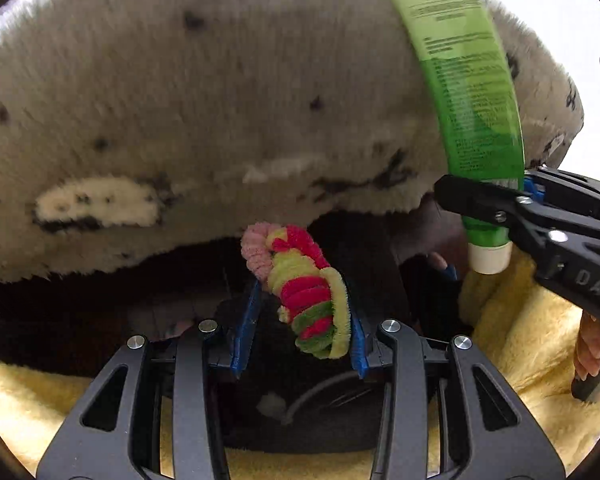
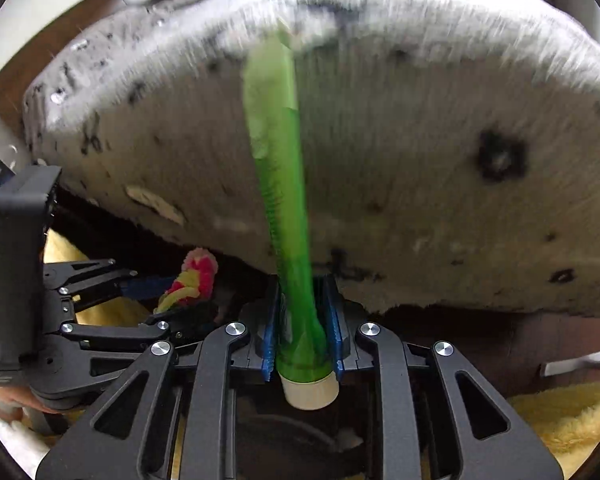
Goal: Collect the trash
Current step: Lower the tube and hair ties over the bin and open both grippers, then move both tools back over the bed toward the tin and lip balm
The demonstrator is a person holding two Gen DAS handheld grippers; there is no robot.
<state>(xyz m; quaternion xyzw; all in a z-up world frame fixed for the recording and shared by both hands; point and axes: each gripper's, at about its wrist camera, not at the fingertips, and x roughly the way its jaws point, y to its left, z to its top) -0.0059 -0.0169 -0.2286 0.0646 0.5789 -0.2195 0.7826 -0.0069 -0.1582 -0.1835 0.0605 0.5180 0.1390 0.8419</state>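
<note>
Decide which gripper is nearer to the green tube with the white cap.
Right. The right gripper is shut on the green tube just above its white cap. The left gripper is off to the side, holding a coiled pipe-cleaner bundle.

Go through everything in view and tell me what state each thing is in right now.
Left tool: shut on the pipe-cleaner coil.
Pipe-cleaner coil: held off the ground, twisted.
Right tool: shut on the green tube.
Green tube: capped, cap toward the camera, lifted.
Spotted rug: lying flat.

Tube (image 1: 466, 92) right of pipe-cleaner bundle (image 1: 304, 288) — rug (image 1: 204, 100) behind (both).
</note>
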